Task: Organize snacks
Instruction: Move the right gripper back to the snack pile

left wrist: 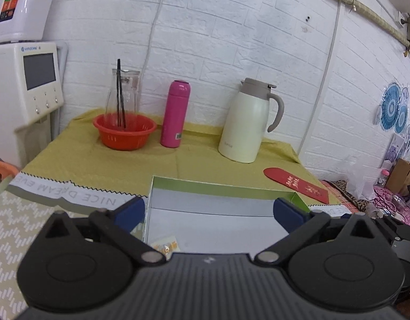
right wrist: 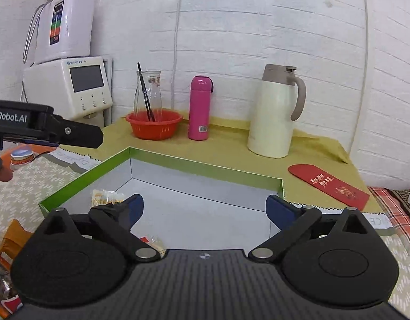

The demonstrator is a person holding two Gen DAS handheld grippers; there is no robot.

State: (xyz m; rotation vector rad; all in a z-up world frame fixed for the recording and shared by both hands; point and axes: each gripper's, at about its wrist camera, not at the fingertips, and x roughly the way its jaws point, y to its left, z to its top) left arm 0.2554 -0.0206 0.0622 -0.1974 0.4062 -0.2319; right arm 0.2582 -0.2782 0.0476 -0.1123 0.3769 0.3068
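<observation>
A green-rimmed box with a pale grey inside (left wrist: pixel 218 186) (right wrist: pixel 205 168) lies on the table in front of both grippers. A yellow snack packet (left wrist: pixel 166 244) (right wrist: pixel 106 197) lies in its left part. Another small packet (right wrist: pixel 157 242) lies at the box's near edge. My left gripper (left wrist: pixel 208 210) is open and empty above the box. My right gripper (right wrist: pixel 205 208) is open and empty above the box. The left gripper's body (right wrist: pixel 45 130) shows at the left of the right wrist view.
On the yellow-green cloth at the back stand an orange basket (left wrist: pixel 124 133) (right wrist: pixel 154 124) with a glass carafe, a pink flask (left wrist: pixel 175 114) (right wrist: pixel 201 108) and a cream thermos jug (left wrist: pixel 247 122) (right wrist: pixel 275 112). A red envelope (left wrist: pixel 298 184) (right wrist: pixel 330 184) lies right. A white appliance (right wrist: pixel 71 85) stands left.
</observation>
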